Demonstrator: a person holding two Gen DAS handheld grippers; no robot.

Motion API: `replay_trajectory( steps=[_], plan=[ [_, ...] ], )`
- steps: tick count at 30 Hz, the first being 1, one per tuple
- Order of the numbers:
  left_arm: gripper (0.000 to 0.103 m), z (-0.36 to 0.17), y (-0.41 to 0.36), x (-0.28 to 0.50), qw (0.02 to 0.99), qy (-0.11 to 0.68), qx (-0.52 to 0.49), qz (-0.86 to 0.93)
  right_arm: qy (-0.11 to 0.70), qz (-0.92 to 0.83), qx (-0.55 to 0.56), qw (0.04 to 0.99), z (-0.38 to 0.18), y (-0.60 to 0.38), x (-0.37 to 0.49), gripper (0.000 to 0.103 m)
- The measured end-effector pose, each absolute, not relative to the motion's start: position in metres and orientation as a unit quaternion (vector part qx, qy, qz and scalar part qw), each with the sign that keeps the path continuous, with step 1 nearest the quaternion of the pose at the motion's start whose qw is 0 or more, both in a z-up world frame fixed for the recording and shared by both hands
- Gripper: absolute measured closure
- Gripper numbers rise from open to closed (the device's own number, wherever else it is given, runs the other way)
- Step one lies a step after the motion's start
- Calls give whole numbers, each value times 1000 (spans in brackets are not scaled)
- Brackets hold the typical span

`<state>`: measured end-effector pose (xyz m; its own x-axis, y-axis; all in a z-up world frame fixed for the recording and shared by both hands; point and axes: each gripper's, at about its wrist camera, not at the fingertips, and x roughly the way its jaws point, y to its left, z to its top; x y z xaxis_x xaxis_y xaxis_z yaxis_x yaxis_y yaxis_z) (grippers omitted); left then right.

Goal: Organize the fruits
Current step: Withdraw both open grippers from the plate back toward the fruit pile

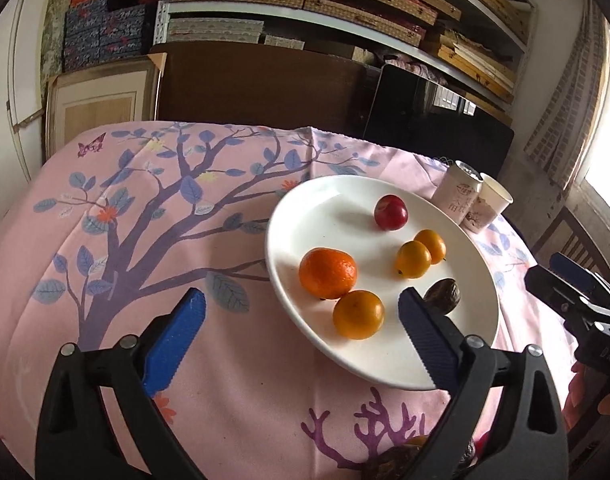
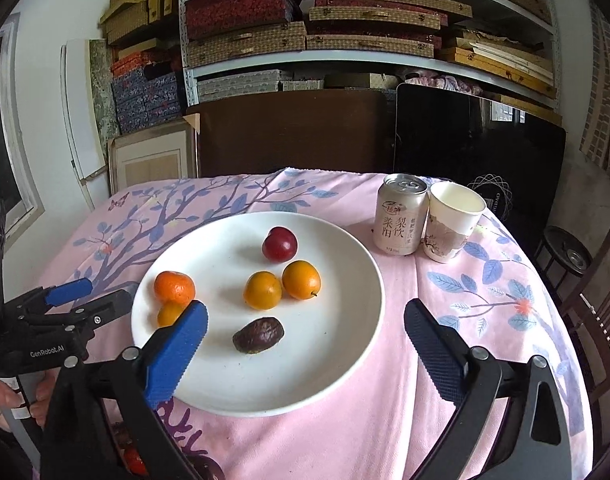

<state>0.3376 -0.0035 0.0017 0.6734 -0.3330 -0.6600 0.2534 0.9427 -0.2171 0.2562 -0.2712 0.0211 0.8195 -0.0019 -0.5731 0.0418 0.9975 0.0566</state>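
A white plate [image 1: 305, 208] [image 2: 345, 360] holds several fruits: a tangerine [image 1: 328, 273] [image 2: 174, 288], a small orange [image 1: 358, 314] [image 2: 168, 313], two yellow-orange fruits [image 1: 413, 259] [image 2: 262, 290] side by side, a red plum [image 1: 391, 213] [image 2: 279, 244] and a dark wrinkled passion fruit [image 1: 445, 294] [image 2: 258, 335]. My left gripper [image 1: 301, 336] is open and empty, at the plate's near left edge; it also shows in the right wrist view [image 2: 85, 296]. My right gripper [image 2: 305, 344] is open and empty, over the plate's near edge.
A drink can [image 2: 401, 220] [image 1: 459, 192] and a paper cup [image 2: 451, 228] [image 1: 489, 206] stand behind the plate at the right. More fruit lies at the table's near edge [image 1: 389, 464] [image 2: 135, 458]. A chair [image 2: 593, 320] stands right. Shelves of boxes stand behind.
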Motion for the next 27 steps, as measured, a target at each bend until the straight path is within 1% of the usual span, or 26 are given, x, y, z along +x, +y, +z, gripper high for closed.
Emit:
replay_trajectory(
  steps=[6, 9, 15, 20, 25, 27],
  plan=[
    [7, 0, 18, 343, 907, 384, -98, -143, 298, -19, 38, 954, 24, -276, 255, 4],
    [7, 3, 22, 338, 907, 386, -95, -138, 304, -16, 42, 951, 25, -276, 253, 4],
    [7, 16, 24, 303, 913, 383, -33, -133, 294, -5, 30, 955, 49, -265, 229, 4],
    [7, 44, 23, 261, 928, 344, 33, -138, 296, 33, -9, 955, 64, -246, 188, 4],
    [5, 57, 22, 203, 930, 315, 97, -161, 325, 64, -64, 941, 55, -228, 137, 4],
    [5, 51, 21, 172, 923, 324, 105, -177, 346, 86, -82, 931, 44, -222, 114, 4]
  ],
)
